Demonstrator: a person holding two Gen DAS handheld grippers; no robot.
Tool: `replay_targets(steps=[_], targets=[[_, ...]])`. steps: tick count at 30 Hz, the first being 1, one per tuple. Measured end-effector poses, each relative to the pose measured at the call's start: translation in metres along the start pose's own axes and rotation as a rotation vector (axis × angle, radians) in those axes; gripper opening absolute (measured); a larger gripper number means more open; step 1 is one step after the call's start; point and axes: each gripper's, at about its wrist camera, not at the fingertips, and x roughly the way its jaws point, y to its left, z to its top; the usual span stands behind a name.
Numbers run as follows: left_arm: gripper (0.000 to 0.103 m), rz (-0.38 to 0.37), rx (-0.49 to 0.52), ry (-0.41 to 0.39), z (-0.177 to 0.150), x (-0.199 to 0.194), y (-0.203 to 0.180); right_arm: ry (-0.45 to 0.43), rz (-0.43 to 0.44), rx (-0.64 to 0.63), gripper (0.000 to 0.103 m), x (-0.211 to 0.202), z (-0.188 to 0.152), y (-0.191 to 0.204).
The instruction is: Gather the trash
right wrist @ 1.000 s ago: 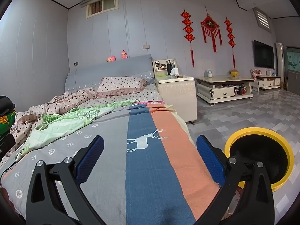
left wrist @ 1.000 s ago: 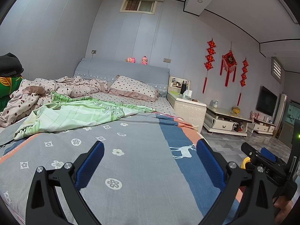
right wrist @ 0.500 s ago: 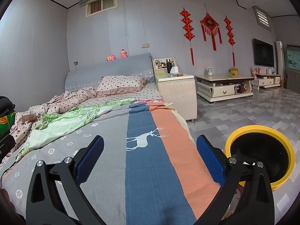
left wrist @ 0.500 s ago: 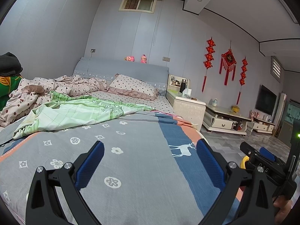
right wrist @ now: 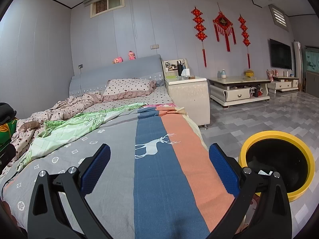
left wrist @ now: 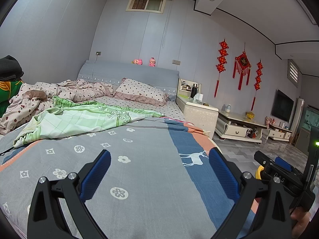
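Observation:
My left gripper is open and empty, held above the grey flowered bedsheet. My right gripper is open and empty above the blue and orange stripes of the same sheet. A yellow trash bin with a black liner stands on the floor at the bed's right side, just right of the right gripper; a bit of white paper lies inside it. The right gripper's body shows at the lower right of the left wrist view. No loose trash shows on the bed.
A green quilt and a dotted pink duvet lie rumpled on the bed's left. A pillow rests by the headboard. A white nightstand and a low TV cabinet stand right of the bed on grey tiled floor.
Both views have shifted slightly; the bed appears a little lower and nearer. Both grippers stay open and empty.

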Motion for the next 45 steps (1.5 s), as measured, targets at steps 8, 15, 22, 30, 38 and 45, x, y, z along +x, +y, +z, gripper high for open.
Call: replay_targets(steps=[8, 15, 22, 30, 38, 45], targets=[[0.095, 0.001, 0.0, 0.001, 0.0, 0.0, 0.0, 0.003, -0.001, 0.002, 0.095, 0.003, -0.003, 0.003], [0.095, 0.0, 0.004, 0.002, -0.001, 0.0, -0.001, 0.013, 0.0, 0.011, 0.095, 0.005, -0.005, 0.005], [0.095, -0.001, 0.001, 0.005, -0.001, 0.0, -0.001, 0.015, 0.003, 0.013, 0.095, 0.006, -0.005, 0.005], [0.095, -0.003, 0.006, 0.009, -0.006, 0.0, -0.003, 0.025, 0.008, 0.015, 0.095, 0.008, -0.006, 0.008], [0.095, -0.007, 0.0, 0.021, -0.009, 0.003, -0.001, 0.032, 0.011, 0.018, 0.095, 0.01, -0.007, 0.01], [0.095, -0.012, 0.008, 0.026, -0.008, 0.003, 0.001, 0.042, 0.015, 0.023, 0.095, 0.01, -0.008, 0.01]])
